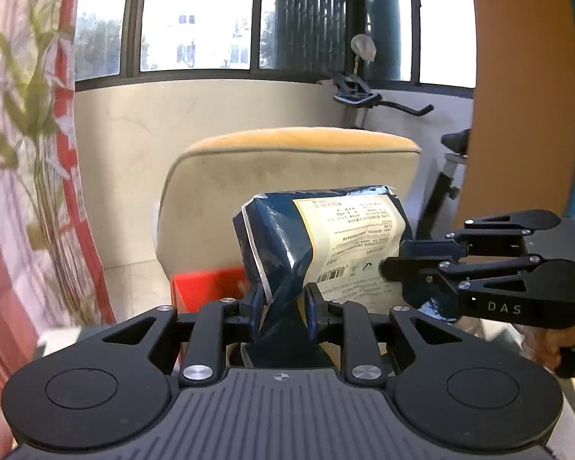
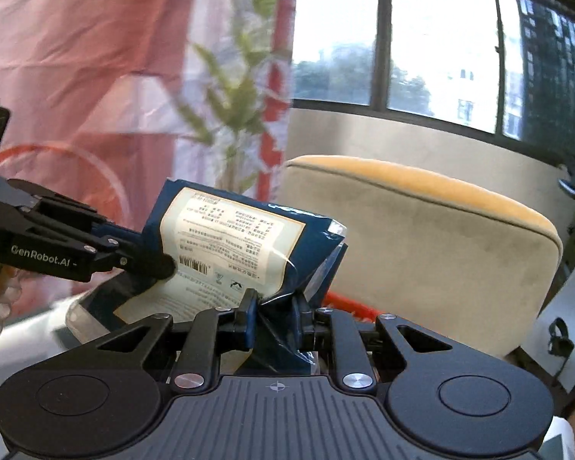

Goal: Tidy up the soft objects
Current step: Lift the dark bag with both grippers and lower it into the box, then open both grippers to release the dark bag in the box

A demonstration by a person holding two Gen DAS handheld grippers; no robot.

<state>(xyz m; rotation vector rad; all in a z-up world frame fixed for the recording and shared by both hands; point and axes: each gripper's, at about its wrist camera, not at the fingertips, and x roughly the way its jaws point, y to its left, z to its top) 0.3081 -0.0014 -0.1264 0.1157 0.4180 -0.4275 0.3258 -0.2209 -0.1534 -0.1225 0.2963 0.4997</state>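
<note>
Both grippers grasp one dark blue snack bag (image 1: 326, 253), which is lifted in the air in front of a beige cushioned chair back (image 1: 249, 191) with a yellow top edge. The left gripper (image 1: 285, 306) pinches the crumpled lower corner of the bag between its fingers. The right gripper (image 2: 276, 310) clamps another bottom corner, the foil twisted between its pads. In the left wrist view, the right gripper reaches in from the right and presses on the bag's cream printed label (image 1: 356, 237), near the barcode. A red box (image 1: 207, 287) sits low behind the bag. A patterned curtain (image 1: 27, 134) hangs at left, and an exercise bike (image 1: 368, 96) stands below the window (image 1: 195, 19).
</note>
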